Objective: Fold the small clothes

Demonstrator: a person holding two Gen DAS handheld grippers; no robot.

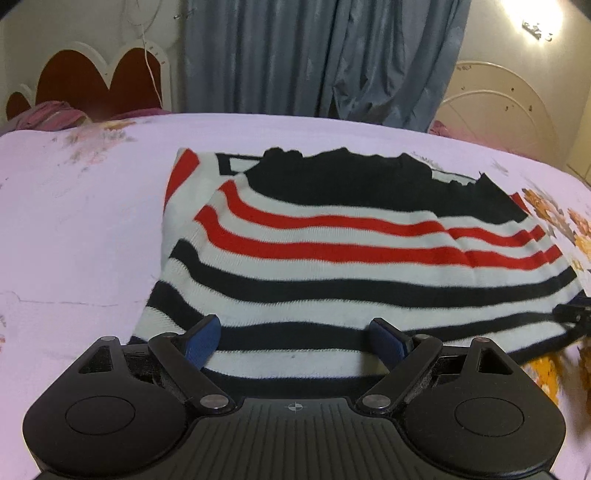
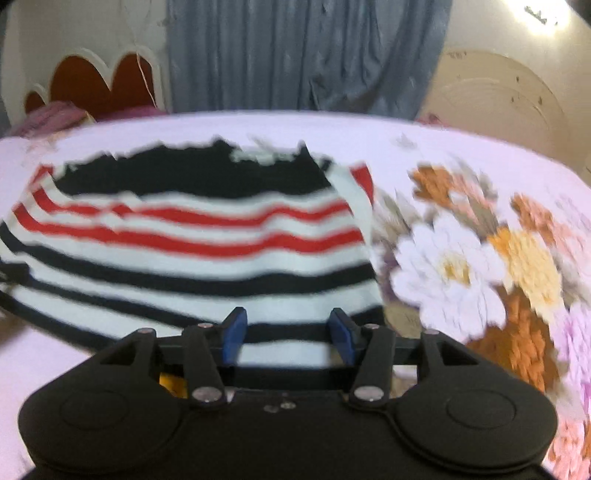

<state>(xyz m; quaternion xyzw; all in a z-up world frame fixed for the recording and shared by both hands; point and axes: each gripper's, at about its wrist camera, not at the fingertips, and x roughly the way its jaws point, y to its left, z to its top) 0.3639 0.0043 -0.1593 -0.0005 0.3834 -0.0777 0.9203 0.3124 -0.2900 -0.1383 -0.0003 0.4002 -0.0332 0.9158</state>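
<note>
- Looking along our left gripper (image 1: 295, 338), we see its blue fingers (image 1: 202, 341) spread wide, with the near hem of the striped sweater (image 1: 332, 266) showing in the gap and neither pad pressing on it.
- The sweater lies flat on the bed sheet (image 1: 74, 221) — black panel at the far end, two red stripes below it, then black and white bands running down to the hem nearest us.
- Its left side is folded inward, so a red-striped piece lies over the body there.
- From the right wrist view, our right gripper (image 2: 288, 332) hovers over the sweater's near right corner, its jaws partly apart; the striped hem shows between the fingers (image 2: 233, 334), and we see no pad clamped on the cloth.
- That view is blurred, so fine contact there we cannot tell.
- To the right of the sweater the sheet carries a large printed flower pattern (image 2: 480, 266) in white, orange and pink.
- Beyond the bed hang blue-grey curtains (image 1: 314, 55), with a scalloped red headboard (image 1: 92, 81) on the left and a bright lamp (image 1: 535, 22) at upper right.
</note>
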